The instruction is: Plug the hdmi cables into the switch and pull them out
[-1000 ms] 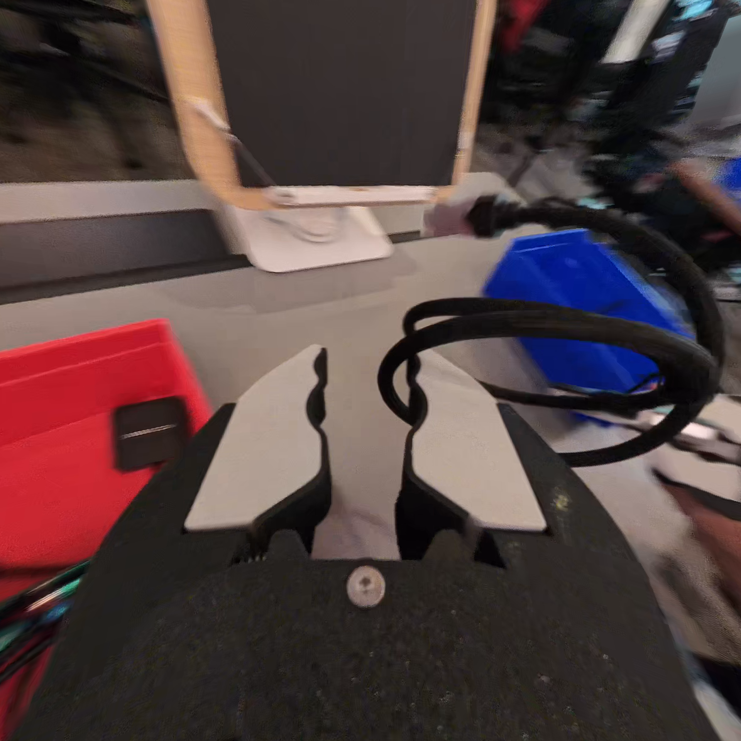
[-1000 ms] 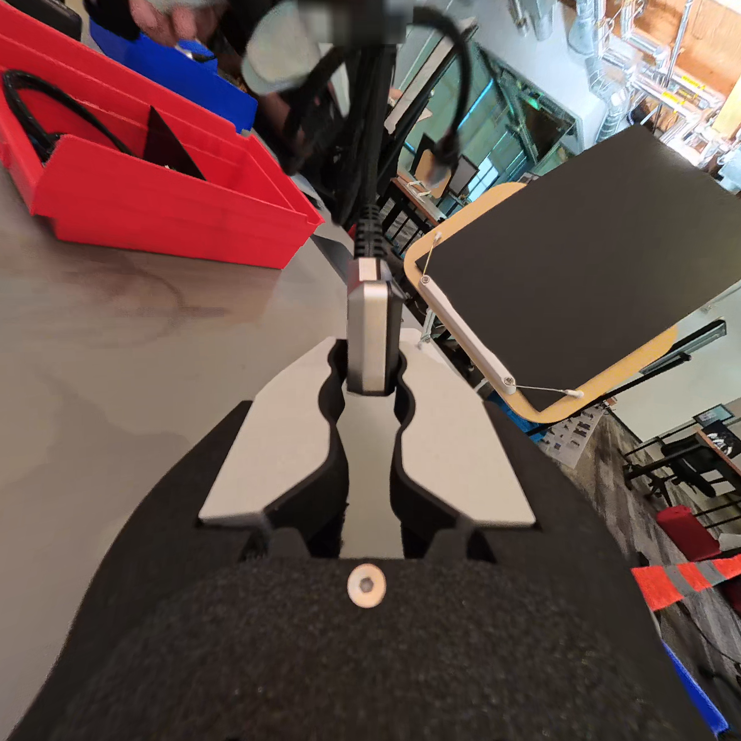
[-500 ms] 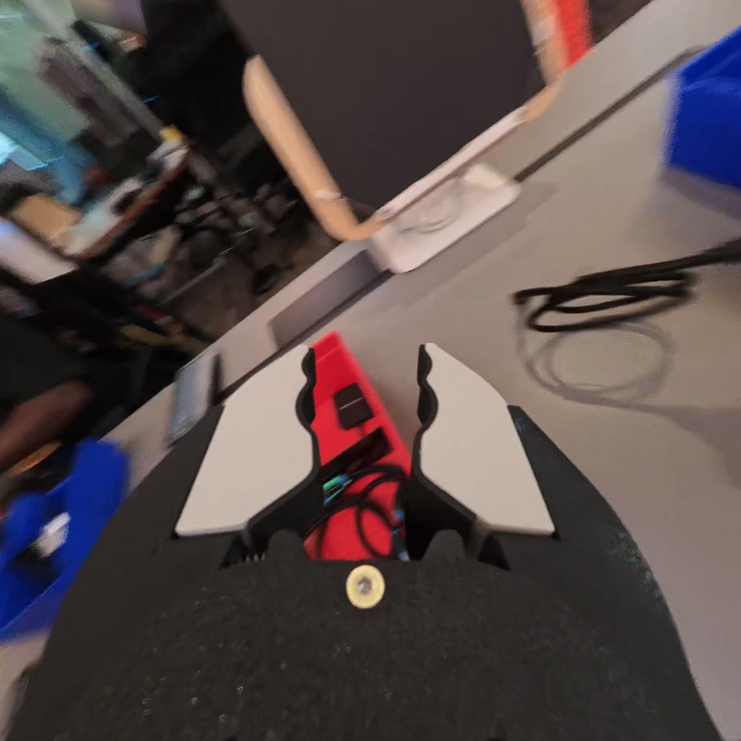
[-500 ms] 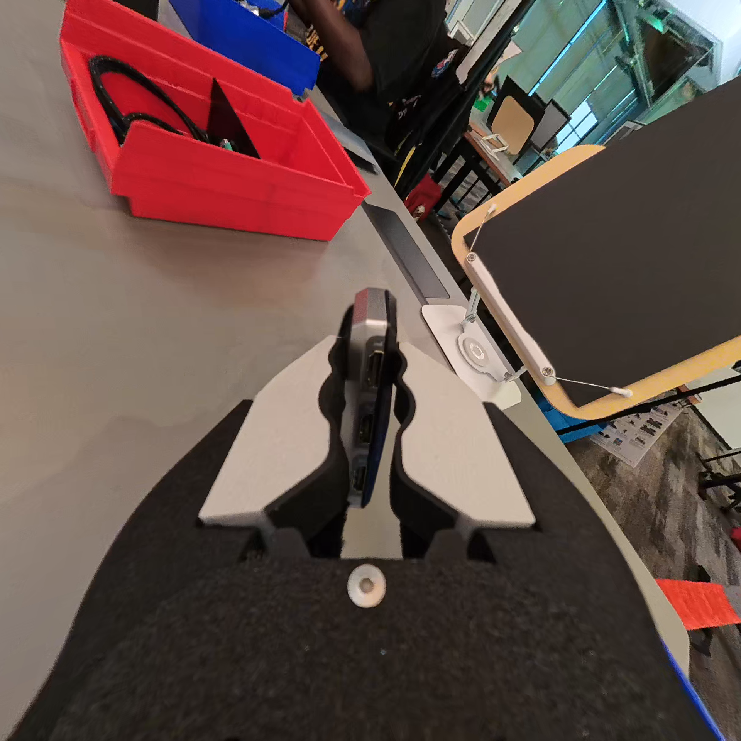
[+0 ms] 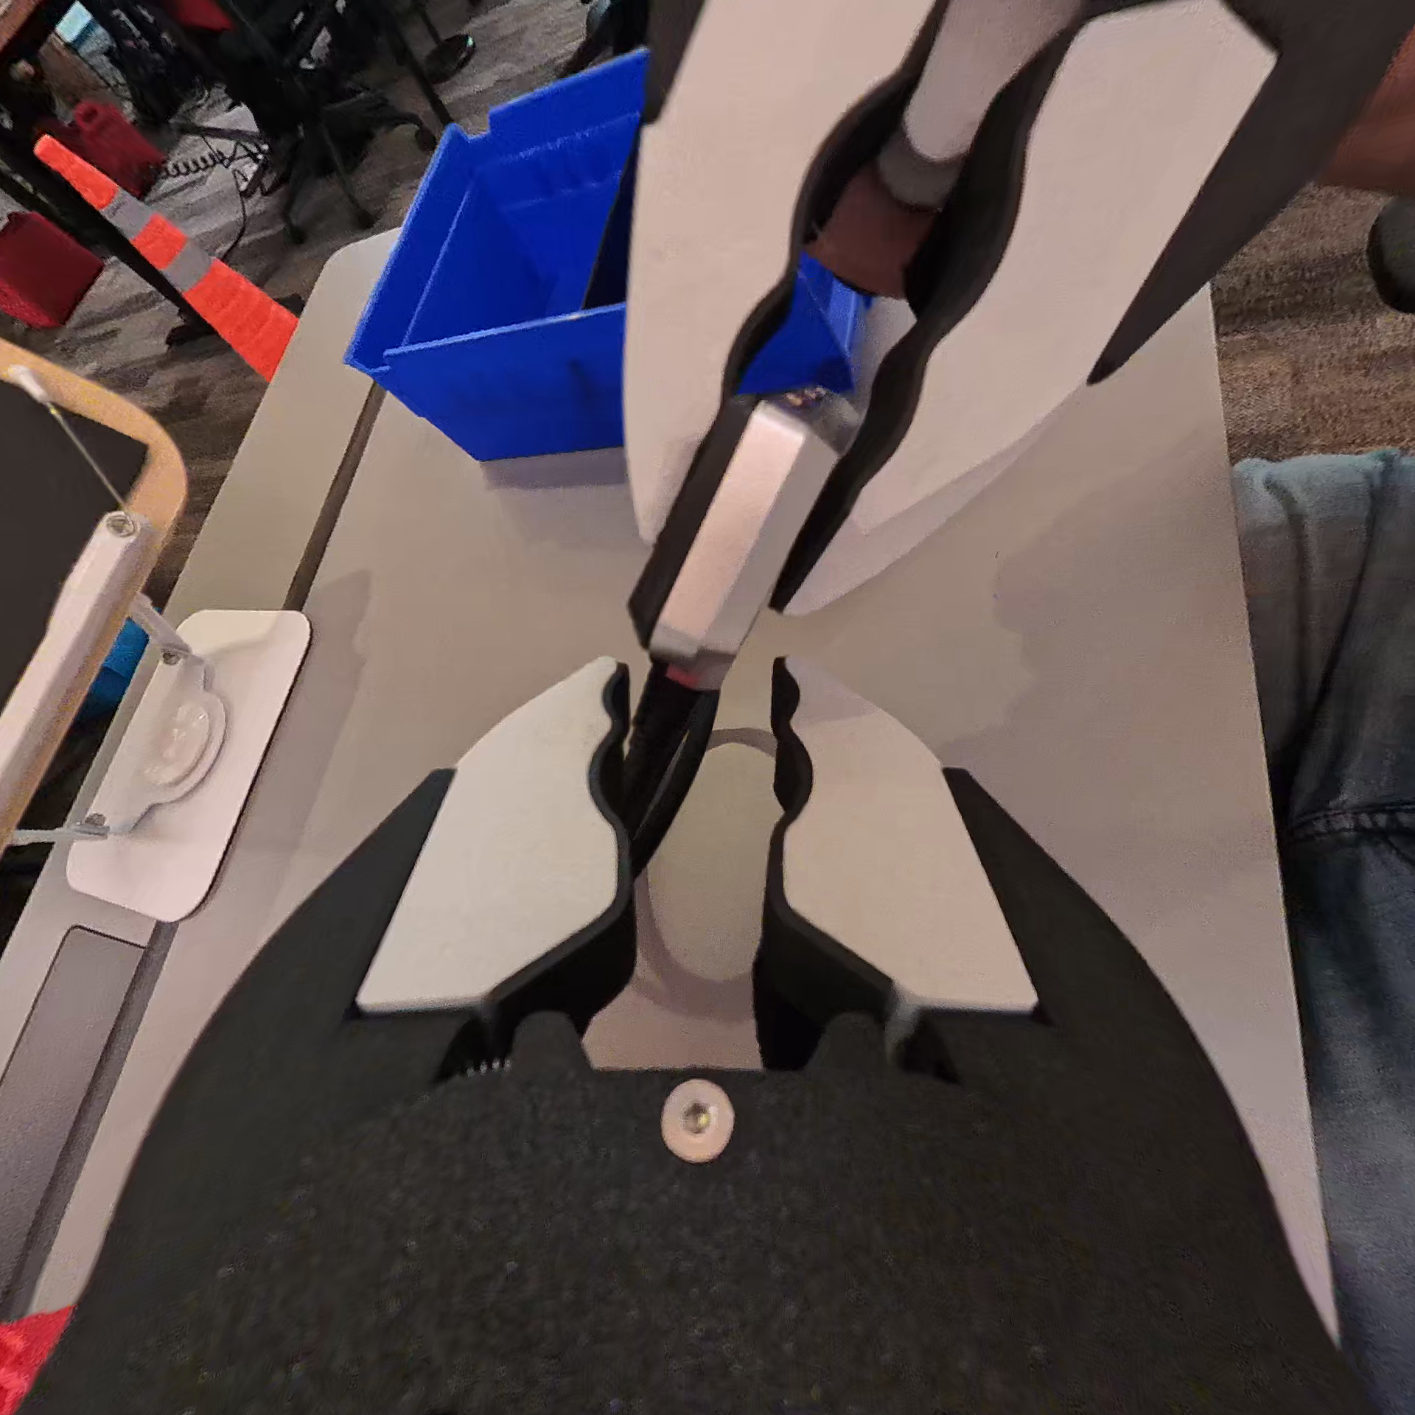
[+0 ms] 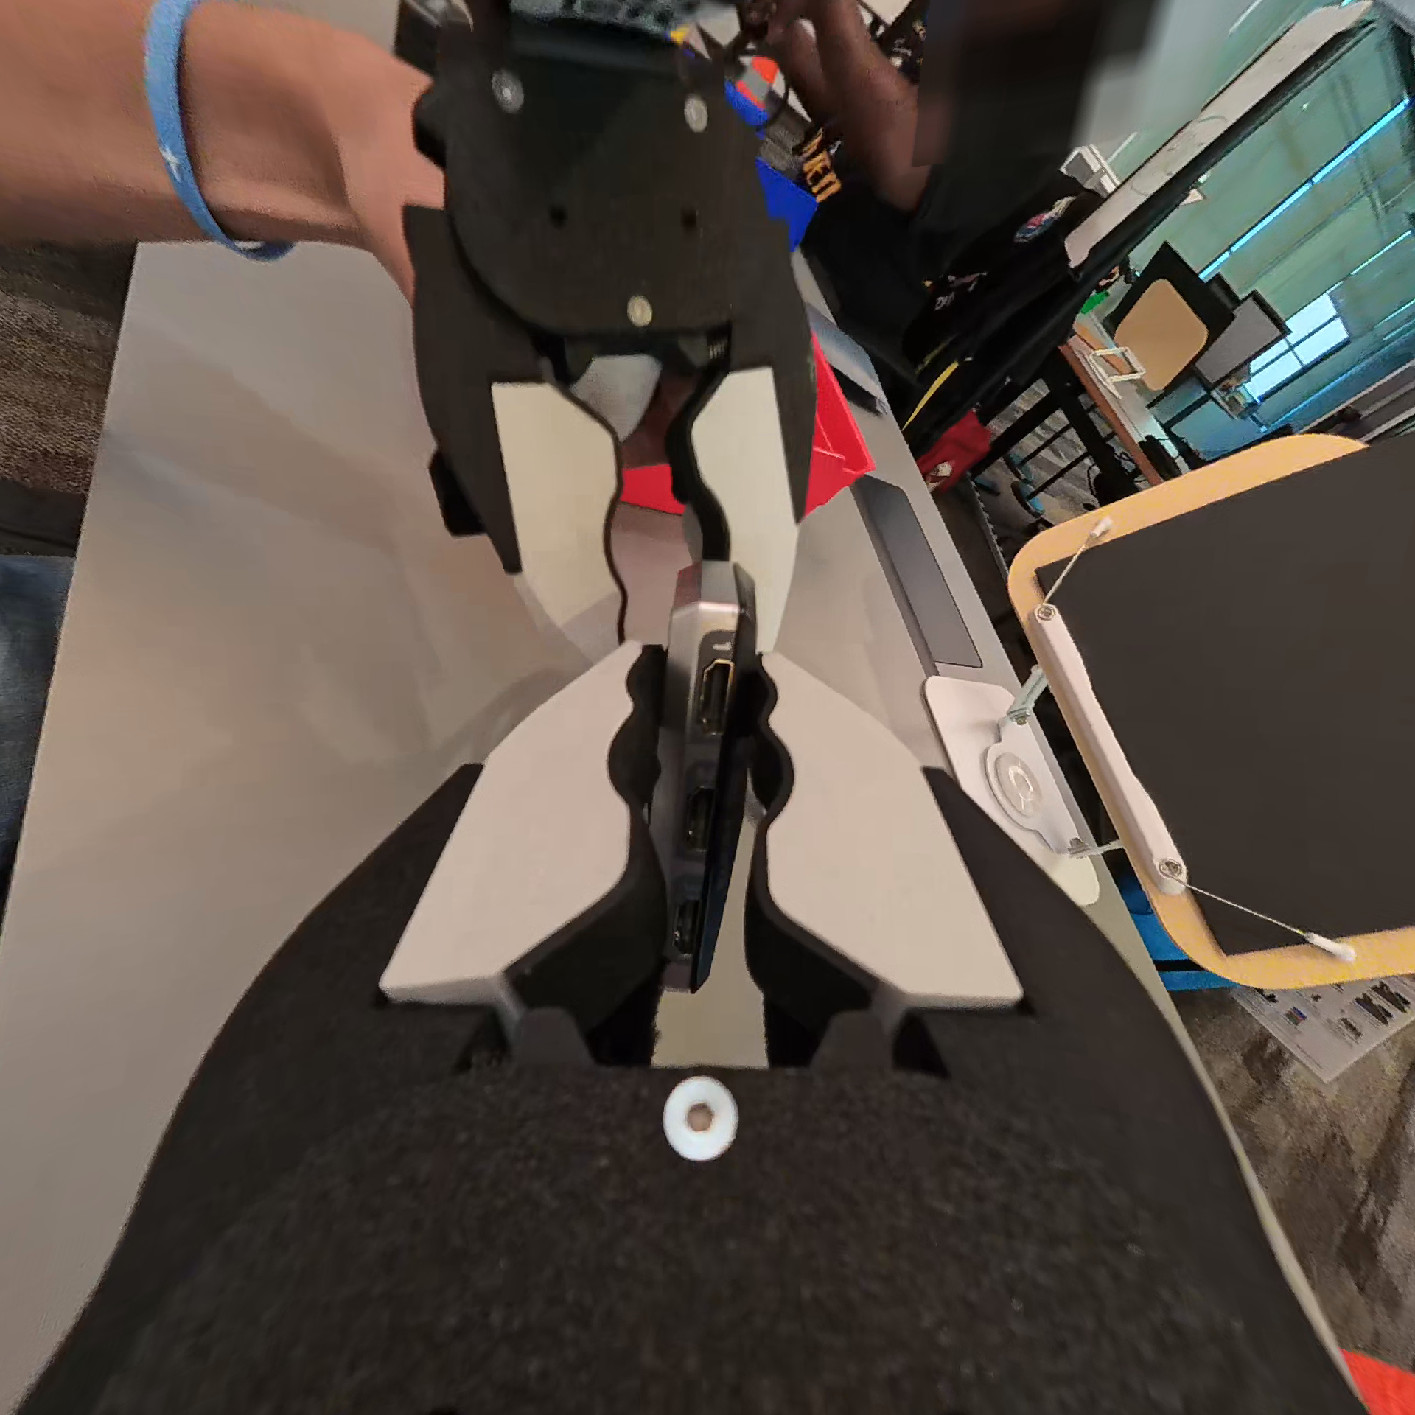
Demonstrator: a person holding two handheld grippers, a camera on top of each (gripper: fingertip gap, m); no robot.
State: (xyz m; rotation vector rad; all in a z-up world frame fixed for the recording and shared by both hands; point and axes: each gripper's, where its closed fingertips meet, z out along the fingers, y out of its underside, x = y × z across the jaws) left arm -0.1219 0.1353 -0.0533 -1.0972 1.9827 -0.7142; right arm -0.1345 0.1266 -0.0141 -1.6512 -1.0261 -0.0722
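Right wrist view, switch inside gripper (clamped)

The switch is showing a brushed, matt silver metal shell with a glossy black face. The right gripper is wearing smooth matt grey fingers over grainy black foam-like body. The table is looking smooth, faintly sheened; the blue bin is glossy plastic.
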